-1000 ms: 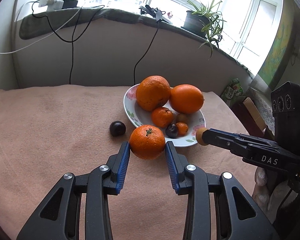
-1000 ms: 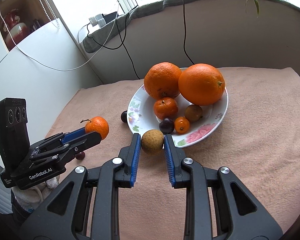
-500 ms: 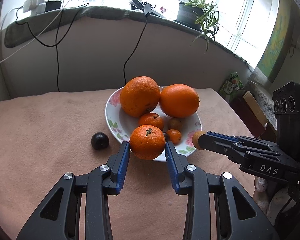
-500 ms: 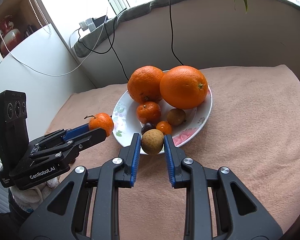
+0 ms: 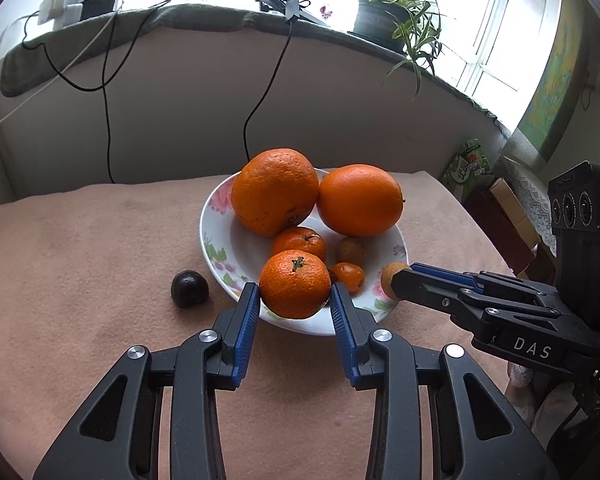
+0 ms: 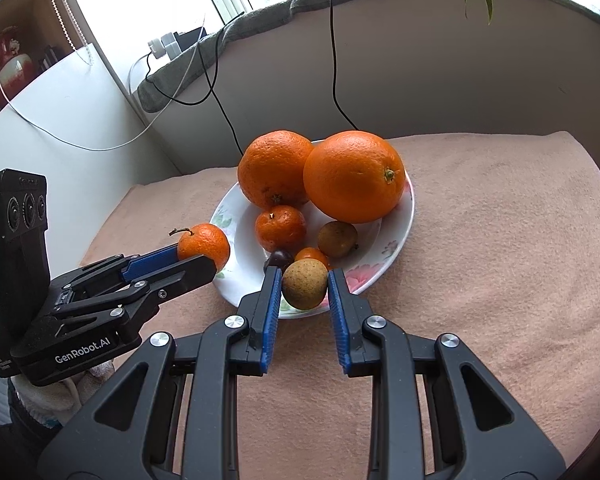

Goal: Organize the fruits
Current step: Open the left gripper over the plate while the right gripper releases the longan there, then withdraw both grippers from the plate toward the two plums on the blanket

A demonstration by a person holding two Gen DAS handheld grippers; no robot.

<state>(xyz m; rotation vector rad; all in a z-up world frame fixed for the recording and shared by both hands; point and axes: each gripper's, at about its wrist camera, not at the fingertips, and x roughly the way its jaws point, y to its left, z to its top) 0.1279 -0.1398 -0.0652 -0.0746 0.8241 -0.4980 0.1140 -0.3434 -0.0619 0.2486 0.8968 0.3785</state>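
Note:
My left gripper is shut on a tangerine with a green stem, held over the near rim of the white flowered plate. In the right wrist view that same tangerine sits at the plate's left edge. My right gripper is shut on a small brown round fruit, also above the plate's near rim. On the plate lie two big oranges, a small tangerine, a brown fruit, a tiny orange fruit and a dark plum.
A dark plum lies on the pinkish cloth left of the plate. Behind the table runs a low wall with black cables, chargers and a potted plant on the sill. Boxes stand at the right.
Both grippers have carried their fruits forward from the cloth to above the plate's near rim. The grips on the tangerine and the brown fruit stay as they were.

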